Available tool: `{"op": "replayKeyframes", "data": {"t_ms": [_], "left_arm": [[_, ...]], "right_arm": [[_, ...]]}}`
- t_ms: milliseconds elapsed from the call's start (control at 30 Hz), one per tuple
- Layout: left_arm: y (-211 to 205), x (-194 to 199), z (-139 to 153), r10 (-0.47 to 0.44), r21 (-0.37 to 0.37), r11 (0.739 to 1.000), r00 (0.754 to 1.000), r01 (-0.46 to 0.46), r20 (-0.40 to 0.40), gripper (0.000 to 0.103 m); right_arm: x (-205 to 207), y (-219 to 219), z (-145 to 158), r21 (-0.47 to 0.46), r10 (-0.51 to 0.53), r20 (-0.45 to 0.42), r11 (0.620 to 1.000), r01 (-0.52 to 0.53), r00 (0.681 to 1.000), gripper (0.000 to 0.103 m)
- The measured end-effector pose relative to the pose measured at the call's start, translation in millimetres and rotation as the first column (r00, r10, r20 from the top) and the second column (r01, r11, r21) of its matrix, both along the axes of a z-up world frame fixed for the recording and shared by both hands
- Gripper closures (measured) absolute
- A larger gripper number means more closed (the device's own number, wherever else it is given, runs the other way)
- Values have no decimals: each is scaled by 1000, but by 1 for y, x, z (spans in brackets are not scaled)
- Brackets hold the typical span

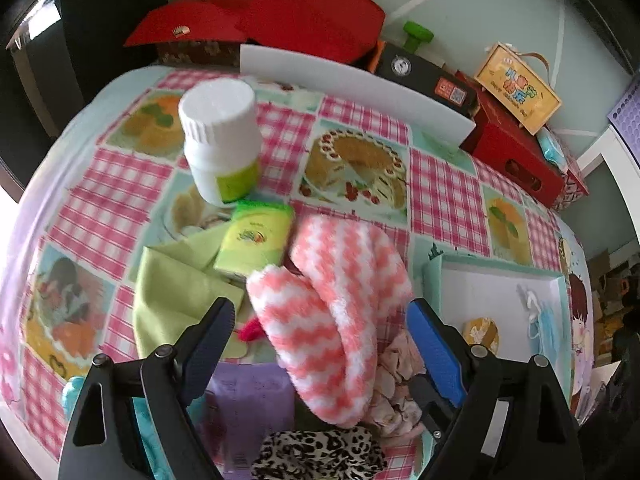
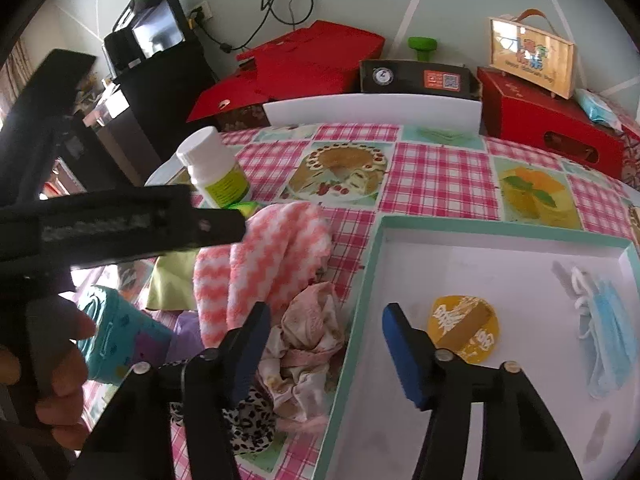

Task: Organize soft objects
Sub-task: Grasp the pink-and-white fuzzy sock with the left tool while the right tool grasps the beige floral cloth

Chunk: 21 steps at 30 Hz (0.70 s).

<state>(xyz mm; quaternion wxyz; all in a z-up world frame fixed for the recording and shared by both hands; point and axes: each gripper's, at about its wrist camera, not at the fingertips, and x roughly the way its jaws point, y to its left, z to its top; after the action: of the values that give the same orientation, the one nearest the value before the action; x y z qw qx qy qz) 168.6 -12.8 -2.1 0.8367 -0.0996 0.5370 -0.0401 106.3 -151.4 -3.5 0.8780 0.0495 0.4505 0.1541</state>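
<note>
Left gripper (image 1: 320, 336) hangs spread over the pink sock (image 1: 332, 304) — placed to pinch it — while the right gripper (image 2: 324, 344), parted and empty, straddles the tray (image 2: 360, 280) rim, right of the pile.

We note the fluffy pink-and-white zigzag sock (image 1: 332, 300) left of the shallow teal-rimmed white tray (image 2: 360, 280), with the white plastic bottle (image 1: 220, 136) behind the sock.

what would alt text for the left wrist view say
The open left gripper hovers over pink-and-white fuzzy socks in a pile of soft things on a checked tablecloth. Behind the socks stand a white bottle, a green packet and a green cloth; a shallow box at right holds a blue mask.
</note>
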Motion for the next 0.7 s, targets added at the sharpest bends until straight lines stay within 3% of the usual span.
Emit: {"op": "replayKeyframes", "data": {"t_ms": [233, 467, 633, 700], "left_arm": [[-2, 3, -13, -2, -17, 1000, 999, 1, -42, 21], [0, 6, -23, 12, -32, 999, 997, -15, -74, 33], [-2, 7, -24, 7, -22, 1000, 997, -9, -76, 34], [-3, 7, -25, 6, -25, 1000, 997, -8, -80, 41]], "right_arm": [[3, 8, -9, 20, 44, -30, 999, -44, 999, 58], [6, 13, -20, 16, 64, -56, 998, -63, 996, 61], [7, 19, -24, -11, 76, -63, 997, -77, 995, 61], [6, 20, -24, -15, 79, -63, 997, -80, 995, 61]]}}
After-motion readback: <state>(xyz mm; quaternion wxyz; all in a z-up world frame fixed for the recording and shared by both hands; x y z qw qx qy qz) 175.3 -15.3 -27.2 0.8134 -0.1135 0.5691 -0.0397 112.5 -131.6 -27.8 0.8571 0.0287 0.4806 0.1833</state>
